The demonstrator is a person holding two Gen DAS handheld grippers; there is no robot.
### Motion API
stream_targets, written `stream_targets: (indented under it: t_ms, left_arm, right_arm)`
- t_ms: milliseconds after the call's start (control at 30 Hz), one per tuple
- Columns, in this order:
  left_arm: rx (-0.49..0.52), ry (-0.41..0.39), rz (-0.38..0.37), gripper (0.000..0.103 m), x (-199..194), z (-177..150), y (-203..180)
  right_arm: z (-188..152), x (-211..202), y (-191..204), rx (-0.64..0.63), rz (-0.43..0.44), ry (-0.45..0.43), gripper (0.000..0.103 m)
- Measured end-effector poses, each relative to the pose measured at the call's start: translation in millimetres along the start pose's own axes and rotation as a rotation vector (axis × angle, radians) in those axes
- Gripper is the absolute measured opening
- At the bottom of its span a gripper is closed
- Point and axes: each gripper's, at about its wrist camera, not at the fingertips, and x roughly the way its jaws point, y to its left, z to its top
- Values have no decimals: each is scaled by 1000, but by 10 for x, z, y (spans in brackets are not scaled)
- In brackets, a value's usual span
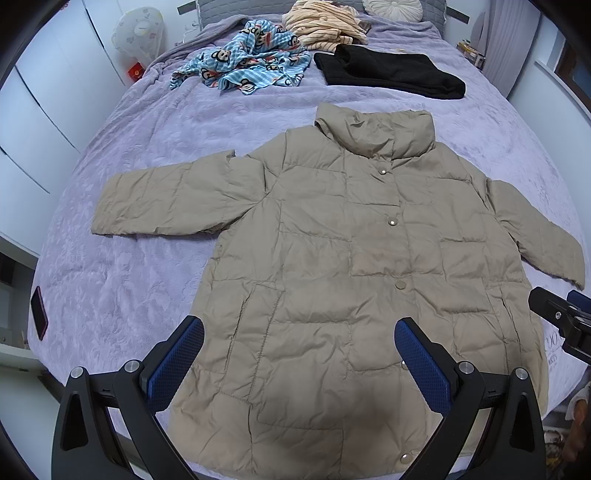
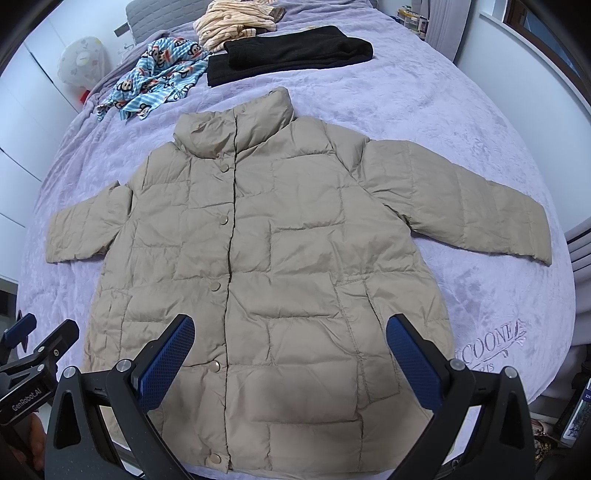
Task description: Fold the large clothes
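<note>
A beige quilted puffer jacket (image 1: 332, 266) lies flat, front up and snapped closed, on a lilac bedspread (image 1: 147, 147), collar away from me, both sleeves spread out. It also shows in the right wrist view (image 2: 280, 258). My left gripper (image 1: 299, 343) is open and empty above the jacket's lower left part. My right gripper (image 2: 290, 343) is open and empty above the lower right part. The right gripper's tip shows at the left wrist view's right edge (image 1: 554, 314); the left gripper shows at the right wrist view's left edge (image 2: 33, 354).
At the far end of the bed lie a blue monkey-print garment (image 1: 251, 62), a folded black garment (image 1: 391, 74) and a striped cream garment (image 1: 325, 22). A dark phone (image 1: 38, 312) lies near the bed's left edge. White wardrobes stand at left.
</note>
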Motion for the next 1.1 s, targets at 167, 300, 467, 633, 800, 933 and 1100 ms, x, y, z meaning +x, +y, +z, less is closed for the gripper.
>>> stream_targets:
  t_ms: [167, 300, 467, 633, 800, 933, 1100]
  left_arm:
    - [0, 1, -1, 103, -2, -2, 1]
    - [0, 1, -1, 103, -5, -9, 0]
    - [-2, 0, 4, 103, -8, -11, 6]
    - [-35, 12, 27, 103, 3, -62, 69]
    - [-73, 33, 6, 103, 50, -151, 209]
    - [-108, 38, -30, 103, 180, -176, 453]
    - [-190, 20, -106, 103, 447, -48, 1004]
  right_arm:
    - [2, 2, 7, 1, 1, 0, 103]
    - [3, 2, 7, 1, 3, 0, 103]
    - [10, -8, 42, -2, 15, 1, 103]
    - [-3, 32, 42, -18, 40, 7, 103]
    - [-35, 138, 79, -36, 68, 26, 103]
    - [-59, 275, 207, -66, 67, 46, 103]
    - [-97, 437, 478, -70, 130, 32, 103]
